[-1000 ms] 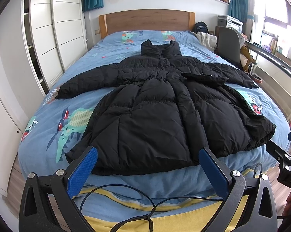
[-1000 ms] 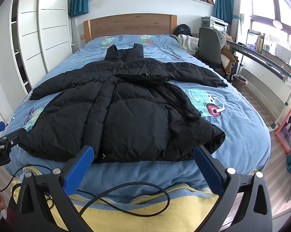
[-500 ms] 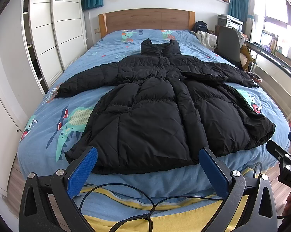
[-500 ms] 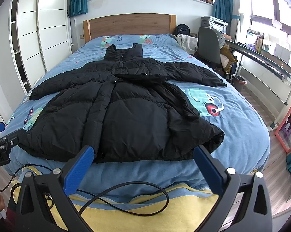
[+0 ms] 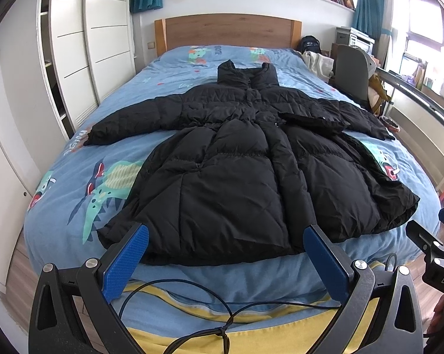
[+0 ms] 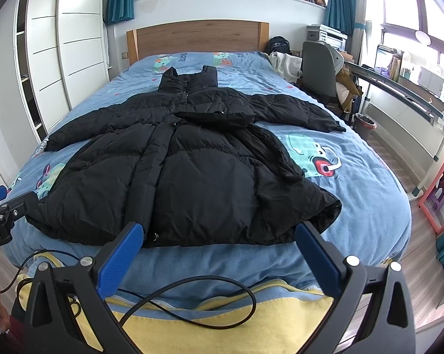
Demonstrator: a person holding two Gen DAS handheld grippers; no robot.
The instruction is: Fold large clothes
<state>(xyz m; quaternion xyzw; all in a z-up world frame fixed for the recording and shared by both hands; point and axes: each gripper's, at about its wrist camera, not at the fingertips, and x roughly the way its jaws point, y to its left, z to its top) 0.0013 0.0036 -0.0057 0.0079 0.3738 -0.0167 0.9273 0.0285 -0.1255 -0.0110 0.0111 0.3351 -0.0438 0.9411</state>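
A long black puffer coat (image 5: 239,165) (image 6: 192,165) lies spread flat on the bed, collar toward the headboard, both sleeves stretched out sideways, hem at the foot end. My left gripper (image 5: 225,236) hovers open just short of the hem's left half, nothing between its blue pads. My right gripper (image 6: 217,234) is open too, held before the hem's right half, empty. Each gripper's tip shows at the edge of the other's view. The coat's right hem corner (image 6: 325,206) is bunched up.
The bed (image 5: 83,183) has a blue cartoon-print cover and a wooden headboard (image 6: 198,37). White wardrobes (image 5: 74,47) line the left side. A grey chair (image 6: 319,65), a desk and a waste bin (image 6: 365,125) stand on the right. Black cables (image 6: 192,295) trail over a yellow blanket at the foot.
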